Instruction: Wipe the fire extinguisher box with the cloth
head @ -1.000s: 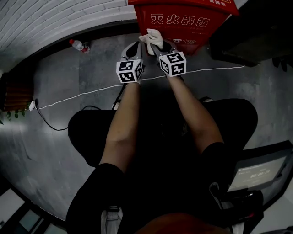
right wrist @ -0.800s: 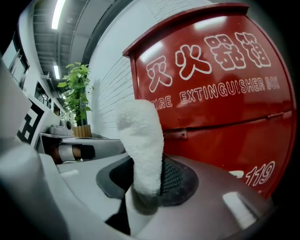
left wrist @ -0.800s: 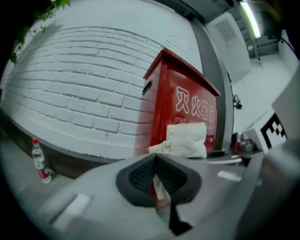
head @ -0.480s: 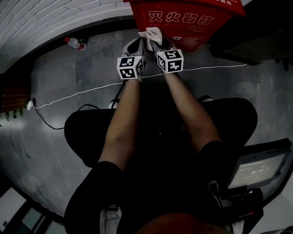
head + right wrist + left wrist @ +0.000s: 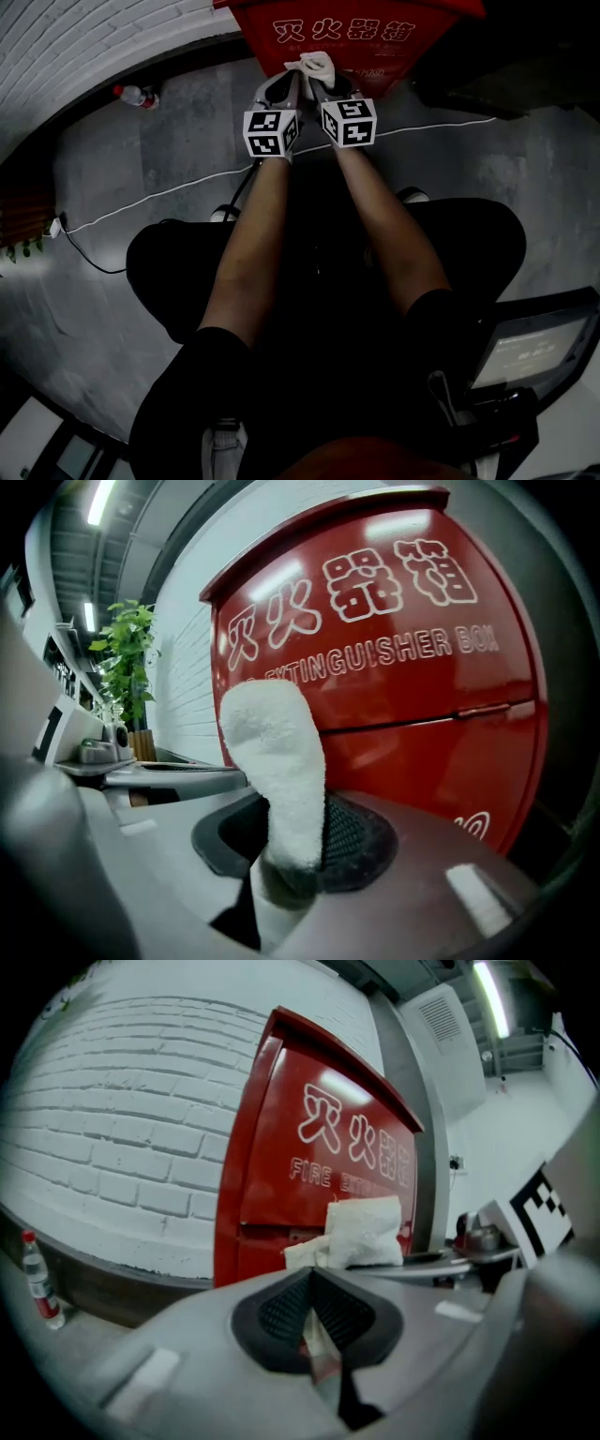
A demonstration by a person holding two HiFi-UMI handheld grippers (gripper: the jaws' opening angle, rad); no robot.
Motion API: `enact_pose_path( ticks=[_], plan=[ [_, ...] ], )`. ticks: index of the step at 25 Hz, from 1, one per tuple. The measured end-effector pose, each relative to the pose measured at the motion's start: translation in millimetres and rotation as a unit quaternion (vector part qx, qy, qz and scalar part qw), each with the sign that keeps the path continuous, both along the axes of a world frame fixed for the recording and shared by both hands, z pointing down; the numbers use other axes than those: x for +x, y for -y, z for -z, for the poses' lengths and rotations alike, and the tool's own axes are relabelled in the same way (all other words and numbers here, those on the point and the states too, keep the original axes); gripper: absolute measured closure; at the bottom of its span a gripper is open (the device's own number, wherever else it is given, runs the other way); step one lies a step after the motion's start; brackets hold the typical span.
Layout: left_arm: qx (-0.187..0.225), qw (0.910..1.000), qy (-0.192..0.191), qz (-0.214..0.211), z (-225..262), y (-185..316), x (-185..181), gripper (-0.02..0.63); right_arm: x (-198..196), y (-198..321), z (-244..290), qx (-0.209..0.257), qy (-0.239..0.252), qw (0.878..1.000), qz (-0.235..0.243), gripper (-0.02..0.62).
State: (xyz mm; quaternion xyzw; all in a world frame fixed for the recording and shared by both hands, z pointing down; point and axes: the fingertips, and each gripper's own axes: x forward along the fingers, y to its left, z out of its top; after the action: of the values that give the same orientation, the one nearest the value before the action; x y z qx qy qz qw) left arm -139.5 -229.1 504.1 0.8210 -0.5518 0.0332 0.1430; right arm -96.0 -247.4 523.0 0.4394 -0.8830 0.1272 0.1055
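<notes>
The red fire extinguisher box (image 5: 347, 33) stands against the wall at the top of the head view, with white lettering on its front. A white cloth (image 5: 317, 66) is bunched right at its lower front. My right gripper (image 5: 321, 84) is shut on the cloth, which sticks up out of its jaws (image 5: 277, 761) in front of the box (image 5: 422, 696). My left gripper (image 5: 289, 81) sits close beside it on the left, shut on a thin edge of the cloth. In the left gripper view the cloth (image 5: 364, 1230) shows just ahead of that gripper (image 5: 314, 1312), before the box (image 5: 309, 1176).
A plastic bottle (image 5: 131, 96) stands by the white brick wall (image 5: 94, 37) left of the box. A white cable (image 5: 159, 192) runs across the grey floor. A dark unit (image 5: 506, 75) is right of the box, a screen device (image 5: 530, 352) at lower right. A potted plant (image 5: 127, 667) stands farther off.
Both grippers have come closer together and nearer the box with the cloth. The left gripper has closed in on the cloth's left edge.
</notes>
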Motion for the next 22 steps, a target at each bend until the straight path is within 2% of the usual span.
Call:
enact_pose_path(
  ticks=[10,18,22],
  plan=[
    [0.017,0.9987,-0.003,-0.047,6,3,71,0.606,102,7,10,0.0,0.006,0.997,-0.077,0.471],
    [0.013,0.9972,-0.019,-0.072,2,-1,108,0.606,161,22,16,0.005,-0.001,0.992,-0.129,0.472],
    [0.011,0.9957,-0.004,-0.092,-1,-23,118,0.606,205,25,22,0.0,0.018,0.984,-0.176,0.474]
  ],
)
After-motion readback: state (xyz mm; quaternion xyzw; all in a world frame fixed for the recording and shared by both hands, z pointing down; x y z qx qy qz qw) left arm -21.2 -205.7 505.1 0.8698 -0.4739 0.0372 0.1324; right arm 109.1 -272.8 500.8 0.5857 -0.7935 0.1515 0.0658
